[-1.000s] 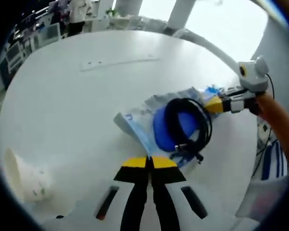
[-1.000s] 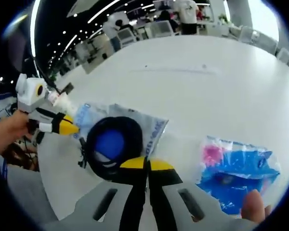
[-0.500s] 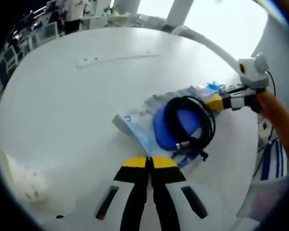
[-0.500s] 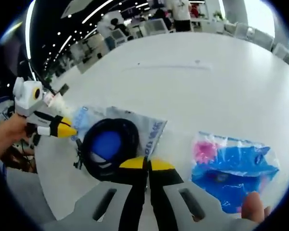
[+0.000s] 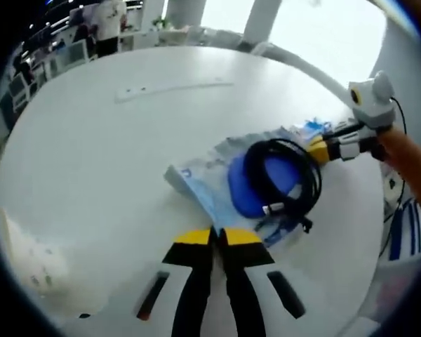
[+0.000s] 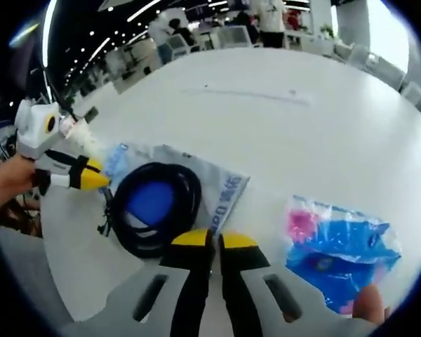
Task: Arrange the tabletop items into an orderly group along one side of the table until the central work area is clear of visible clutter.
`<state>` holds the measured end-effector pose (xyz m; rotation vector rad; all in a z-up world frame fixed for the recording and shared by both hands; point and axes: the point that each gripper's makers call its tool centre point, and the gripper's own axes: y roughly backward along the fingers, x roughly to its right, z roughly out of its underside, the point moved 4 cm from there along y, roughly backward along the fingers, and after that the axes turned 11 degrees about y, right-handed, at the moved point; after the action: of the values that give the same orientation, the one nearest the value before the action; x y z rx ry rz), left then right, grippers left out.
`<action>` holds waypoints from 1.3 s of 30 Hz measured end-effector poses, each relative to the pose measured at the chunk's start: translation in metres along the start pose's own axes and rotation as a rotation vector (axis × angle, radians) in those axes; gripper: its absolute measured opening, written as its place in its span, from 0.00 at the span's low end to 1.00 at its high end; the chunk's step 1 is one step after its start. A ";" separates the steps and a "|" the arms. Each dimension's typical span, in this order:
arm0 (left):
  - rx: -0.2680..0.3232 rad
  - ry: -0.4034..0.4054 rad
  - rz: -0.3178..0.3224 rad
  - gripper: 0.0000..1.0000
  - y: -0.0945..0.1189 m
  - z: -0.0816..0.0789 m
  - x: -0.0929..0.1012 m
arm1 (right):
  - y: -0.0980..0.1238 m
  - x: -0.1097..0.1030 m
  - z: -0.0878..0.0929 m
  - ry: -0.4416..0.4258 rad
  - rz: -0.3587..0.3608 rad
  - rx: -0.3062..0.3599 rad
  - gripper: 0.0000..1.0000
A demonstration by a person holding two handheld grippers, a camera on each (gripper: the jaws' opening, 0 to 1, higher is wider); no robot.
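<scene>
Left gripper view, left to right: at the far left edge of the white table (image 5: pixel 91 154) we see a pale, blurred object (image 5: pixel 28 263) that we cannot identify. At bottom centre the left gripper (image 5: pixel 214 237) shows its yellow-tipped jaws pressed together with nothing between them, the tips just short of the near edge of a clear plastic packet (image 5: pixel 210 179). A blue round item (image 5: pixel 263 186) lies in that packet, and a coiled black cable (image 5: pixel 288 179) lies on top of it. At the right the other gripper's yellow tip touches the packet's far edge; whether it grips the film we cannot tell.

Right gripper view, left to right: the left gripper (image 6: pixel 91 181), in a hand, touches the packet (image 6: pixel 221 189) at its left end beside the cable (image 6: pixel 154 207). The right gripper (image 6: pixel 214 242), bottom centre, has its jaws closed and empty, at the packet's near edge. A second bag with blue and pink contents (image 6: pixel 337 246) lies apart at the right, a fingertip (image 6: pixel 368 303) by its near corner.
</scene>
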<state>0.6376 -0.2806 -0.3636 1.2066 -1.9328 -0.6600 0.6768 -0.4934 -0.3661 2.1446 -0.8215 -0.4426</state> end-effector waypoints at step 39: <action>0.201 -0.061 0.044 0.43 0.031 -0.010 0.002 | 0.039 -0.007 -0.026 0.101 0.092 0.116 0.26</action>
<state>0.6290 -0.2698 -0.3346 1.2743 -2.1103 -0.4932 0.6701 -0.4931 -0.3192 2.2047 -0.9032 -0.2419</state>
